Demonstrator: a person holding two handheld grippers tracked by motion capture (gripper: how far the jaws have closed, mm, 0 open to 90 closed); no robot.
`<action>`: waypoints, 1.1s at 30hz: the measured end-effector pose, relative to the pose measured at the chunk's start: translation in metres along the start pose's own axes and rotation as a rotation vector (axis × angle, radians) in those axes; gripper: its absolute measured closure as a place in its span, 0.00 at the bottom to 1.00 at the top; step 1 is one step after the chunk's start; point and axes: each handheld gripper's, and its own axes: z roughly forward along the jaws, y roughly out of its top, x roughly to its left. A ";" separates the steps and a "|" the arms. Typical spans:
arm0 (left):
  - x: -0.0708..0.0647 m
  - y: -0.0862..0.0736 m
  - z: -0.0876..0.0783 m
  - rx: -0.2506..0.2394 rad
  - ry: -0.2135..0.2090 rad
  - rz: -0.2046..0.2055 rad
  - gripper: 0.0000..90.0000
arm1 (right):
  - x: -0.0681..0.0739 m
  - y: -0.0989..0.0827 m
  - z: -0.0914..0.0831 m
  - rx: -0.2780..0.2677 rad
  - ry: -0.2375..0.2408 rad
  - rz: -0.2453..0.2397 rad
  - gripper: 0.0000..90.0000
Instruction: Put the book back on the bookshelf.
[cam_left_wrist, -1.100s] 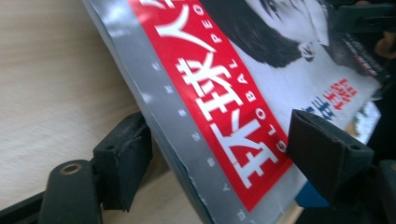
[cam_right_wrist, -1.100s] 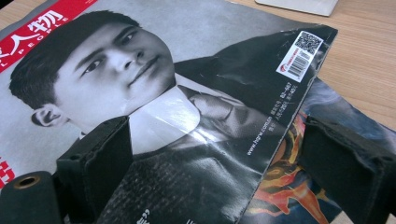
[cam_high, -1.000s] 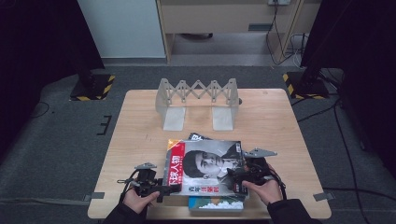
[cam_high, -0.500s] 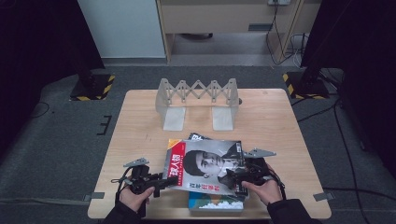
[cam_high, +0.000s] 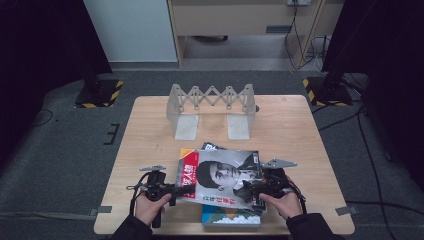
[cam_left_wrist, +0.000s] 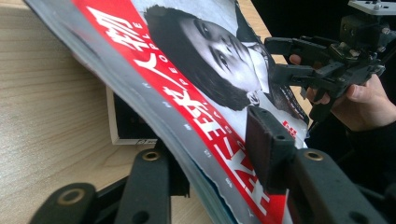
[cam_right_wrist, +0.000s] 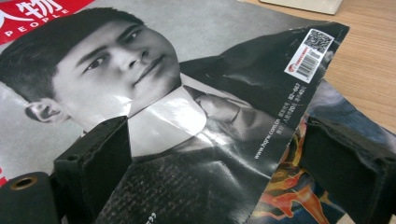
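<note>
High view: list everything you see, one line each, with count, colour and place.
Table: one, light wood, centre.
Folding rack: one, grey, far middle of the table.
Top magazine: one, red spine edge with a black-and-white portrait, near edge, on a stack.
Lower book: one, blue-green cover, beneath it.
Left gripper: one, black, jaws have just been closing around the magazine's red edge.
Right gripper: one, black, jaws astride the opposite edge.

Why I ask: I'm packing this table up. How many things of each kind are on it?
Magazines: 2, the portrait magazine and a darker one under it
Teal book: 1
Grey folding rack: 1
Grippers: 2, the left gripper, jaws just closing around the portrait magazine's edge, and the right gripper
Total: 6
</note>
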 end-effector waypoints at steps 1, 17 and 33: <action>-0.001 0.001 0.000 -0.002 0.000 -0.007 0.71 | 0.000 0.000 0.000 -0.005 0.000 0.004 0.10; -0.010 0.034 -0.014 -0.081 0.008 -0.084 0.91 | -0.026 0.003 -0.015 -0.055 -0.084 0.045 0.11; -0.024 0.077 -0.017 -0.189 -0.030 -0.090 0.95 | -0.078 -0.007 -0.031 -0.042 -0.249 0.104 0.10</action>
